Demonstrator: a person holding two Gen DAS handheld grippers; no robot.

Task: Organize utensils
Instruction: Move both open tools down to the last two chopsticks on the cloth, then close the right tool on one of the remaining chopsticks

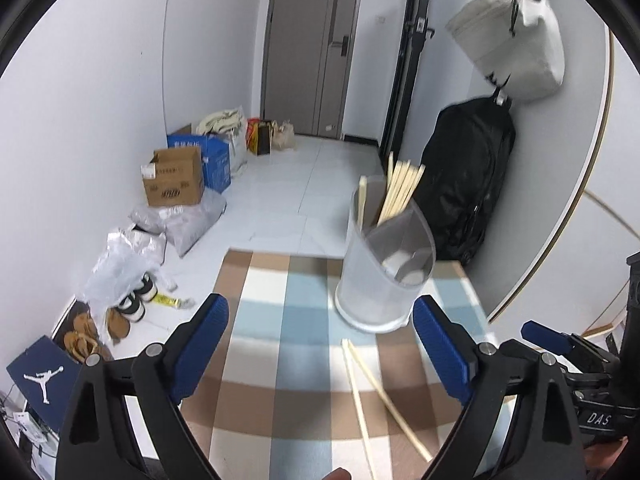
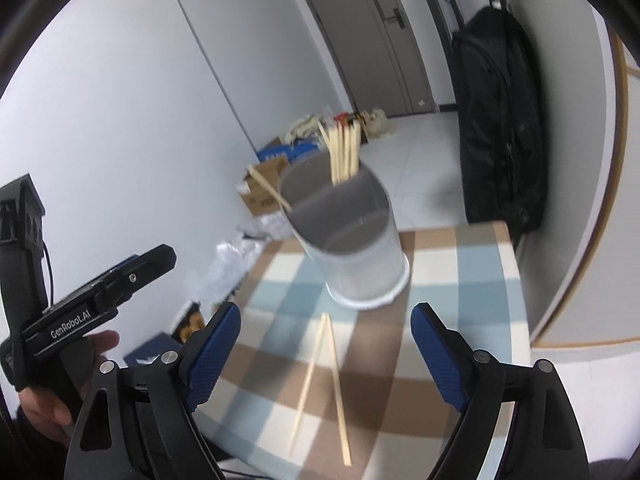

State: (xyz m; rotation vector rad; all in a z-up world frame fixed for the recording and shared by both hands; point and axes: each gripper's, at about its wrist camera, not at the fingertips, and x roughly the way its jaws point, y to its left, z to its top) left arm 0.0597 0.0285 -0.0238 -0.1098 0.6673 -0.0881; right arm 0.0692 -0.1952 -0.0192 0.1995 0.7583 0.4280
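Checked tablecloth: holder nr far edge; chopsticks mid-table.

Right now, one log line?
left hand-held gripper: open | right hand-held gripper: open | chopsticks: two on table | holder: upright

open left claw, 2 chopsticks on checked table, holder beyond

2 loose chopsticks beside holder
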